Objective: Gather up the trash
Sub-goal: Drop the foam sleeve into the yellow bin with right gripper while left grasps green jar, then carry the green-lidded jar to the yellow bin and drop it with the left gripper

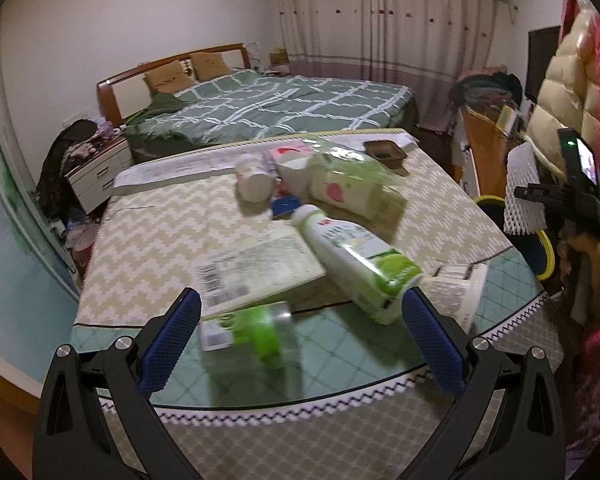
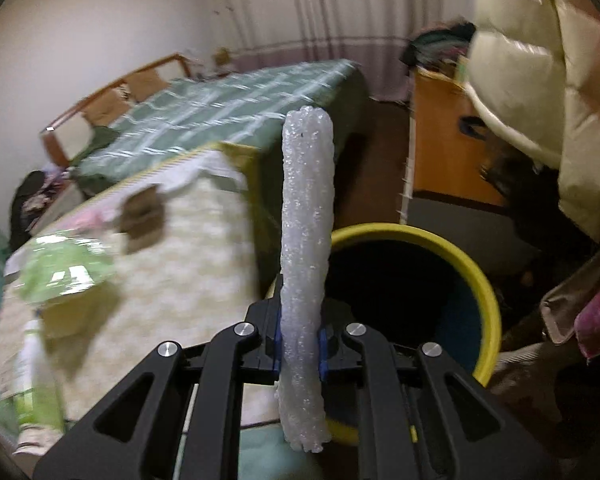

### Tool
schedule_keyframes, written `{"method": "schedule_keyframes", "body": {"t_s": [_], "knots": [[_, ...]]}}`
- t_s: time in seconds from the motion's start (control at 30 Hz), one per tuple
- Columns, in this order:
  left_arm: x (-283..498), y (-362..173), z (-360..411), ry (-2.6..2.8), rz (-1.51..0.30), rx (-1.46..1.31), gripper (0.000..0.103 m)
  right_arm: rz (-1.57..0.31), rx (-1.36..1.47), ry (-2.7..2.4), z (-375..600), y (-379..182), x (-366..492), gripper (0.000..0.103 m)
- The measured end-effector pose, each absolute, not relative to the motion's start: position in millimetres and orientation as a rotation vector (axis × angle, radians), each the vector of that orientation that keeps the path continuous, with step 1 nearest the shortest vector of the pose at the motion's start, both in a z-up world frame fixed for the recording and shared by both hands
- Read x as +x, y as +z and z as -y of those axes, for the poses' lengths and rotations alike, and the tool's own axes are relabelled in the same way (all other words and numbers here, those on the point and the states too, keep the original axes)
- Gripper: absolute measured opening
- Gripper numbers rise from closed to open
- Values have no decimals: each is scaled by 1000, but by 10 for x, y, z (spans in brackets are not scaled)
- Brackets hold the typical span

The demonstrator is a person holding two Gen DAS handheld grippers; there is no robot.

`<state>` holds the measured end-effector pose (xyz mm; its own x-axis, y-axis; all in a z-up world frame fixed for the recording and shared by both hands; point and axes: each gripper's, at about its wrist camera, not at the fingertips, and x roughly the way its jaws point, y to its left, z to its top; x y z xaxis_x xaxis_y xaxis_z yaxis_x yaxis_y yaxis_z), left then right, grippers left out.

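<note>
Hovering with jaws spread wide and empty, the left gripper [image 1: 300, 320] is lining up over a green-capped bottle [image 1: 248, 326] on the table [image 1: 140, 240]. The right gripper [image 2: 300, 344] is pinching a white foam net [image 2: 305, 240], carrying it toward the yellow-rimmed bin [image 2: 475, 276], whose dark inside is showing no contents.

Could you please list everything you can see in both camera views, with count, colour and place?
Foam sheet: one, white, clamped upright in the right tongs, near the bin.
Bin: one, yellow rim, dark inside, on the floor beside the table.
Bottle: one, white and green, lying on the table.
Carton: one, white with pink, farther back.
Flat packet: one, pale, printed, table centre.
Table: one, beige zigzag cloth.
Bed: one, green checked cover, behind.
Left tongs: black, blue pads, open, empty.
Right tongs: black, shut on the foam.
</note>
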<state>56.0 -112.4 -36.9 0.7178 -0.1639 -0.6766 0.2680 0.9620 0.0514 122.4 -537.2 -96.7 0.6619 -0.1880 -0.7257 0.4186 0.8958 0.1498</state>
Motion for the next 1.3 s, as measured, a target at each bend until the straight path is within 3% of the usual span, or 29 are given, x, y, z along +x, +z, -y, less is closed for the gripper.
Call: {"method": "schedule_keyframes", "body": {"t_s": [0.13, 0.27, 0.5, 0.77, 1.17, 1.3], "knots": [[562, -393, 1285, -265, -742, 169, 99, -814, 337, -404, 5637, -1164, 1322, 15], [591, -432, 1329, -260, -758, 177, 99, -820, 335, -440, 5752, -1244, 1350, 42], [669, -534, 1086, -174, -786, 178, 99, -759, 323, -392, 5527, -1053, 1140, 50], [785, -694, 684, -77, -822, 141, 99, -693, 332, -308, 5219, -823, 928, 51], [966, -1035, 704, -84, -901, 106, 99, -685, 338, -279, 5121, -767, 848, 52], [1001, -1076, 702, -97, -923, 89, 90, -684, 351, -276, 5150, -773, 795, 52]]}}
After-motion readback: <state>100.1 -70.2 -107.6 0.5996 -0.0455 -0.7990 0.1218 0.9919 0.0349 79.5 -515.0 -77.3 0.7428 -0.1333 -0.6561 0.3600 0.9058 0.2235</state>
